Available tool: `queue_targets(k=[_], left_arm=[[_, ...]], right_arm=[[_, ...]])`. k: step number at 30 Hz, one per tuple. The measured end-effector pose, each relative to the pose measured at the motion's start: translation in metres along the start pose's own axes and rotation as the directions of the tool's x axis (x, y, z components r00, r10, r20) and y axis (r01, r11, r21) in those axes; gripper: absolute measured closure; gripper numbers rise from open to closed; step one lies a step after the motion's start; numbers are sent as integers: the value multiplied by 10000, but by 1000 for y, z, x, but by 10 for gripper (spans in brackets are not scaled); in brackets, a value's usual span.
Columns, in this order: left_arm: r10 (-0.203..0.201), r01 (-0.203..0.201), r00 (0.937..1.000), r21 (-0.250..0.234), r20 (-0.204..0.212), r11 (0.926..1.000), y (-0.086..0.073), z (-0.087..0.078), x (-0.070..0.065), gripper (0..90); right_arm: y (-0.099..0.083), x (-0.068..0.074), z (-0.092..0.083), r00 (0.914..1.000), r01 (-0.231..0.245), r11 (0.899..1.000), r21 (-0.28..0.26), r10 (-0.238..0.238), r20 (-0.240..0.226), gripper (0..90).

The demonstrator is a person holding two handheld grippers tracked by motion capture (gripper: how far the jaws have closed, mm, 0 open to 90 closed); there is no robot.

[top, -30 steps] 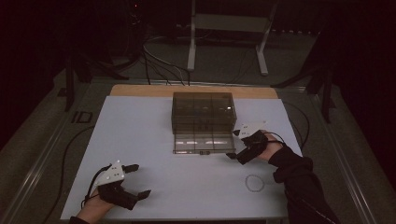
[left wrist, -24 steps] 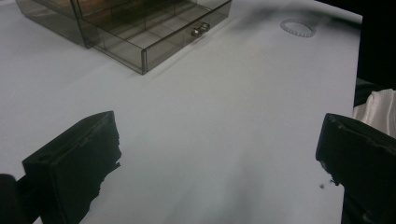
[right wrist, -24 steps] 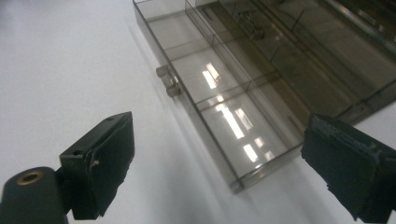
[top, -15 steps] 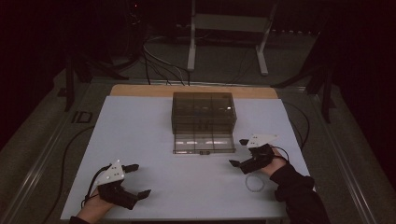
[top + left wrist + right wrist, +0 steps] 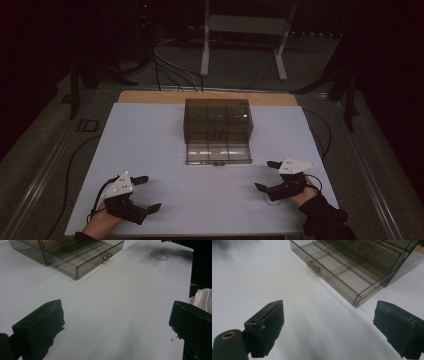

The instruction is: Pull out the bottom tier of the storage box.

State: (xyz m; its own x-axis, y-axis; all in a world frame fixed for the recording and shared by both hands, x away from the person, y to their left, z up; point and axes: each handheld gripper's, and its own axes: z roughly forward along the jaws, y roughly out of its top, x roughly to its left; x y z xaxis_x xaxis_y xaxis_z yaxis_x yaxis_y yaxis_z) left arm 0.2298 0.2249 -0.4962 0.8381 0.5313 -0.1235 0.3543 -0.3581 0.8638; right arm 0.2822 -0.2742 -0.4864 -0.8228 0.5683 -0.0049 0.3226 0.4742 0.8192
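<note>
White tabletop (image 5: 200,150) under dim light carries a smoked clear drawer cabinet (image 5: 218,120) at the far middle, its bottom drawer (image 5: 218,154) pulled out toward me with its small knob (image 5: 107,257) facing front. My left gripper (image 5: 146,192) rests near the front left edge, jaws wide apart and empty. My right gripper (image 5: 267,175) sits near the front right, jaws spread on nothing, just beside a small clear round lid (image 5: 159,255) lying flat on the table

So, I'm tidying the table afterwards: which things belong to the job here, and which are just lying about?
In the job:
- drawer box, bottom drawer pulled open
- small clear disc under the right hand-held gripper

Lying about:
- cables on the floor
- metal stand behind the table
</note>
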Motion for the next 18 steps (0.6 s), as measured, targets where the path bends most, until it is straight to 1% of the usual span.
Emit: queue_targets(k=[3,5,8,10,15,18], left_arm=[[11,-11,10000,-29,-3,10000,0,0,0,0],[1,-1,10000,4,7,10000,0,0,0,0],[-21,21,10000,-7,8,10000,0,0,0,0],[24,-24,10000,3,32,10000,0,0,0,0],[24,-24,10000,-1,36,10000,0,0,0,0],[-8,8,10000,-16,42,10000,0,0,0,0]], right_arm=[[-6,5,-5,9998,-213,9998,-49,213,-6,102],[-10,8,-6,9998,-166,9999,-13,167,84,102],[-15,10,-8,9998,-170,9998,143,169,69,102],[-21,10,-9,9999,-96,9993,372,94,48,102],[-20,10,-8,10000,-56,9996,292,54,61,102],[-20,10,-7,10000,5,9993,386,-6,24,102]])
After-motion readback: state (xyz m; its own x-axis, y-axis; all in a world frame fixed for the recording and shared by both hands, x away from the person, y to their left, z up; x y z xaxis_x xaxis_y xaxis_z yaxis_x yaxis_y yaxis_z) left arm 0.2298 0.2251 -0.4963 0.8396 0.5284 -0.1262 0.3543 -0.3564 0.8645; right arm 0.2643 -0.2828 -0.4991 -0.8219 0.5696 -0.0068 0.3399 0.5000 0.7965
